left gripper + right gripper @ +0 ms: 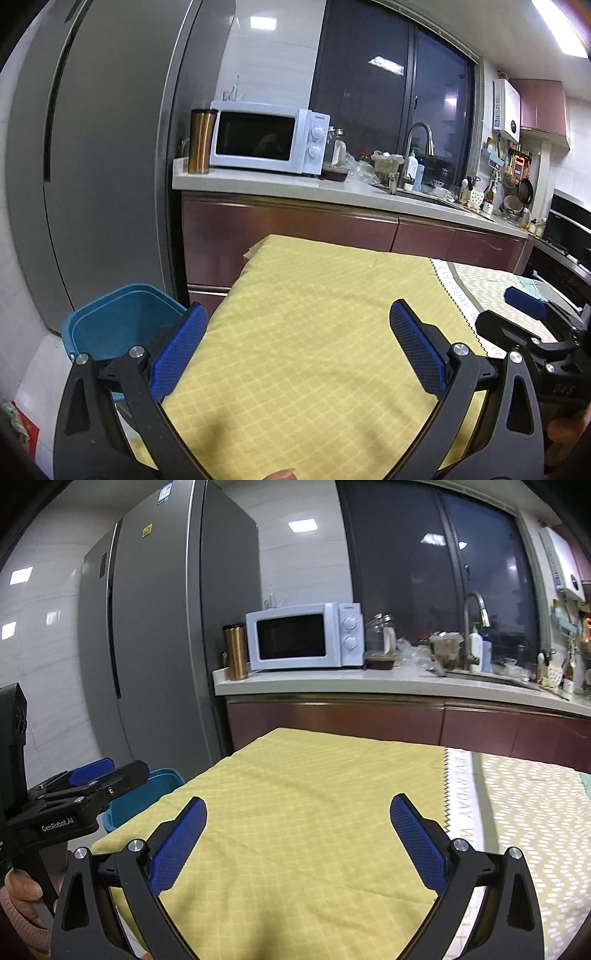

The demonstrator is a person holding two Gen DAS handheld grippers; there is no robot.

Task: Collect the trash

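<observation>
A blue plastic bin [110, 325] stands on the floor left of the table, by the fridge; its rim also shows in the right wrist view [162, 779]. My left gripper [297, 314] is open and empty above the yellow checked tablecloth [314, 314]. My right gripper [297, 805] is open and empty over the same cloth [314, 794]. Each gripper shows in the other's view: the right one at the right edge [528, 306], the left one at the left edge [92, 771]. No loose trash shows on the cloth.
A grey fridge [147, 646] stands at the left. Behind the table is a counter [295, 186] with a white microwave [266, 136], a copper tumbler [199, 140], a sink tap [421, 140] and clutter. A patterned mat [535, 812] covers the table's right part.
</observation>
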